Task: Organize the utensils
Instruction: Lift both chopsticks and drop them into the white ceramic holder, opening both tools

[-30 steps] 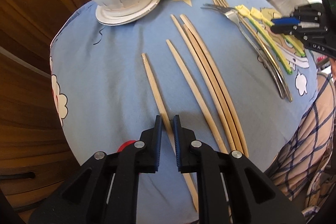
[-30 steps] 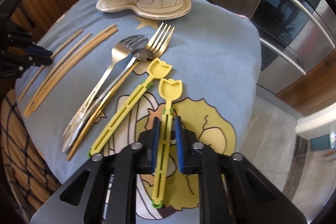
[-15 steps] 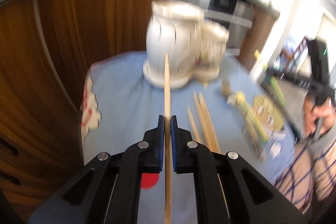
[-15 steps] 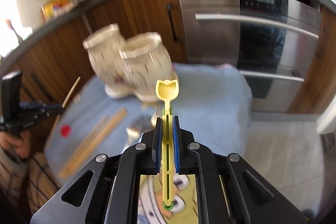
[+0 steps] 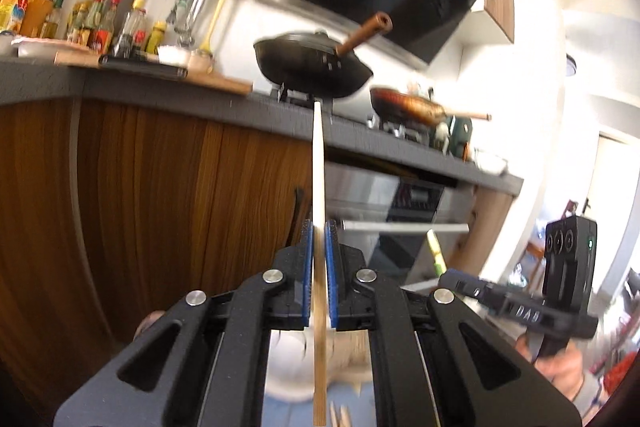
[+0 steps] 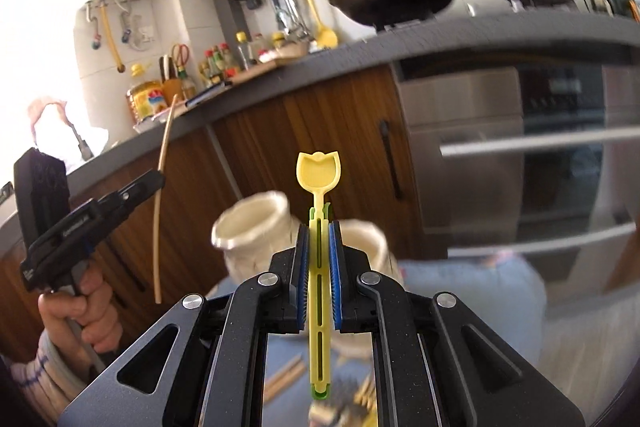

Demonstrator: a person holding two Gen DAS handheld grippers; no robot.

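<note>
My left gripper [image 5: 319,227] is shut on a pale wooden chopstick [image 5: 318,163] that runs straight ahead, its tip level with the worktop edge. The right wrist view shows that chopstick [image 6: 161,195] and the left gripper [image 6: 154,181] held up at the left. My right gripper [image 6: 319,227] is shut on a yellow spoon with a tulip-shaped bowl [image 6: 318,173], held above the cream two-cup ceramic holder [image 6: 256,231]. The left wrist view shows the right gripper [image 5: 448,277] low at the right with the spoon's end [image 5: 434,249] sticking up. More chopsticks [image 6: 286,377] lie on the blue cloth.
A dark worktop [image 5: 200,99] carries a black wok [image 5: 312,67], a copper pan [image 5: 408,107] and bottles [image 5: 100,23]. Wooden cabinet doors [image 5: 140,207] and a steel oven [image 6: 520,155] stand behind the blue-clothed table [image 6: 472,291]. A hand [image 6: 84,311] grips the left handle.
Both grippers rose from the table and tipped up toward level, the left closing on and lifting a chopstick, the right lifting the yellow spoon. The views swung from the tabletop to the kitchen counter.
</note>
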